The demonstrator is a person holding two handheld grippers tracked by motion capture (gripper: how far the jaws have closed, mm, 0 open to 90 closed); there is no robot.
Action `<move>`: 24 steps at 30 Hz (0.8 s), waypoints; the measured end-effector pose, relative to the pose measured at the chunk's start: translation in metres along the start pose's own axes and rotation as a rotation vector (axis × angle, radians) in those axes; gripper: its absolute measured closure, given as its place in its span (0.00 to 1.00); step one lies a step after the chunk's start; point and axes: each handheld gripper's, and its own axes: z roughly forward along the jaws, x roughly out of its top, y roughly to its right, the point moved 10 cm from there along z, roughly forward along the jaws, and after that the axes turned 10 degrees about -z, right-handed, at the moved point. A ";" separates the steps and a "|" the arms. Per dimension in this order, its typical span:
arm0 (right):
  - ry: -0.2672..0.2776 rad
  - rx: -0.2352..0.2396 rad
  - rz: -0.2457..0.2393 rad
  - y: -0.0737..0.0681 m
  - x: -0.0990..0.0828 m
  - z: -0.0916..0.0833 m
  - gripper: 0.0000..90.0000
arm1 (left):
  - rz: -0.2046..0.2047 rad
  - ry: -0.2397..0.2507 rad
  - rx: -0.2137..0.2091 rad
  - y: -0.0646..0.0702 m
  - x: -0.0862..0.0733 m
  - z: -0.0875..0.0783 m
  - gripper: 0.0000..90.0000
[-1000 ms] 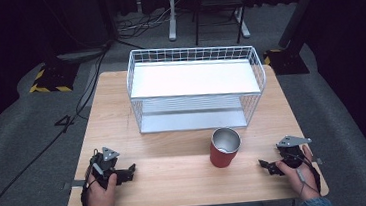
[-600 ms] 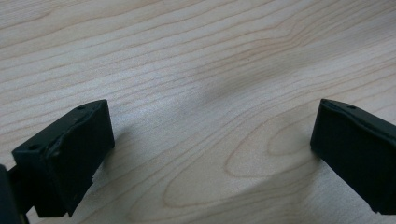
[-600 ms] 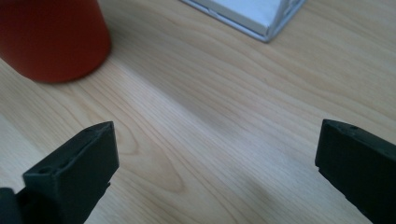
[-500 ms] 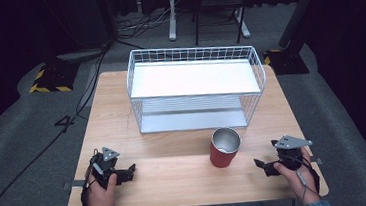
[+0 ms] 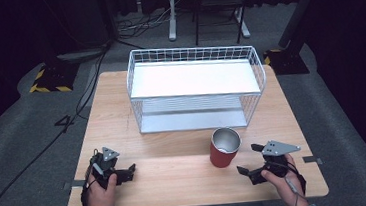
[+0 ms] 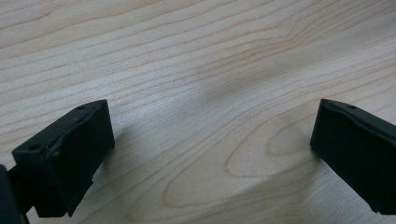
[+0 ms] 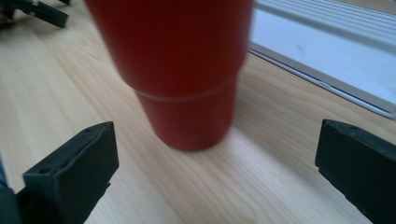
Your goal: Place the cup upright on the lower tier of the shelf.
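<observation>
- A red cup (image 5: 224, 147) with a shiny metal inside is seen standing upright on the wooden table (image 5: 188, 183), near the front edge and right of the middle.
- Just behind the cup, a white wire rack (image 5: 195, 87) with two shelves is placed across the middle of the table; the cup is close to the rack's lower shelf but not touching it.
- The right gripper (image 5: 249, 161) is held by the person's right hand (image 5: 280, 177) just beside the cup, on its right, and is pointed towards it.
- In the right gripper view, its jaws are spread wide apart, with the cup (image 7: 180, 70) seen between them but farther ahead; neither jaw is touching the cup.
- The edge of the rack's lower shelf (image 7: 327, 51) is seen behind the cup in that view.
- The left gripper (image 5: 127, 173) is held by the left hand (image 5: 101, 193) at the front left of the table, well apart from the cup.
- In the left gripper view, its jaws are also spread apart, and bare table wood (image 6: 201, 93) lies between them; nothing is held.
</observation>
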 end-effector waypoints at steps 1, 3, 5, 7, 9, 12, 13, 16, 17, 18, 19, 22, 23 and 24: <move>0.009 0.011 -0.005 -0.005 0.002 0.002 0.00 | 0.000 0.000 0.000 0.000 0.000 0.000 0.00; 0.021 0.025 -0.007 -0.010 0.005 0.006 0.00 | 0.000 0.000 0.000 0.000 0.000 0.000 0.00; 0.032 0.031 -0.010 -0.013 0.007 0.010 0.00 | 0.000 0.000 0.000 0.000 0.000 0.000 0.00; 0.049 0.034 0.003 -0.015 0.009 0.015 0.00 | 0.000 0.000 0.000 0.000 0.000 0.000 0.00; 0.073 0.041 0.025 -0.018 0.013 0.020 0.00 | 0.000 0.000 0.000 0.000 0.000 0.000 0.00; 0.083 0.028 0.035 -0.021 0.015 0.029 0.00 | 0.000 0.000 0.000 0.000 0.000 0.000 0.00; 0.087 0.027 0.041 -0.021 0.015 0.031 0.00 | 0.000 0.000 0.000 0.000 0.000 0.000 0.00; 0.095 0.030 0.066 -0.020 0.015 0.039 0.00 | 0.000 0.000 0.000 0.000 0.000 0.000 0.00; 0.096 0.027 0.069 -0.020 0.015 0.042 0.00 | -0.001 0.000 0.000 0.000 0.000 0.000 0.00; 0.096 0.027 0.069 -0.020 0.015 0.042 0.00 | -0.001 0.000 0.000 0.000 0.000 0.000 0.00; 0.097 0.023 0.072 -0.019 0.014 0.048 0.00 | 0.000 0.000 0.000 0.000 0.000 0.000 0.00; 0.098 0.021 0.070 -0.019 0.014 0.053 0.00 | 0.000 0.000 0.000 0.000 0.000 0.000 0.00; 0.101 0.017 0.072 -0.019 0.014 0.055 0.00 | 0.000 0.000 0.000 0.000 0.000 0.000 0.00; 0.105 0.021 0.075 -0.019 0.014 0.056 0.00 | 0.000 0.000 0.000 0.000 0.000 0.000 0.00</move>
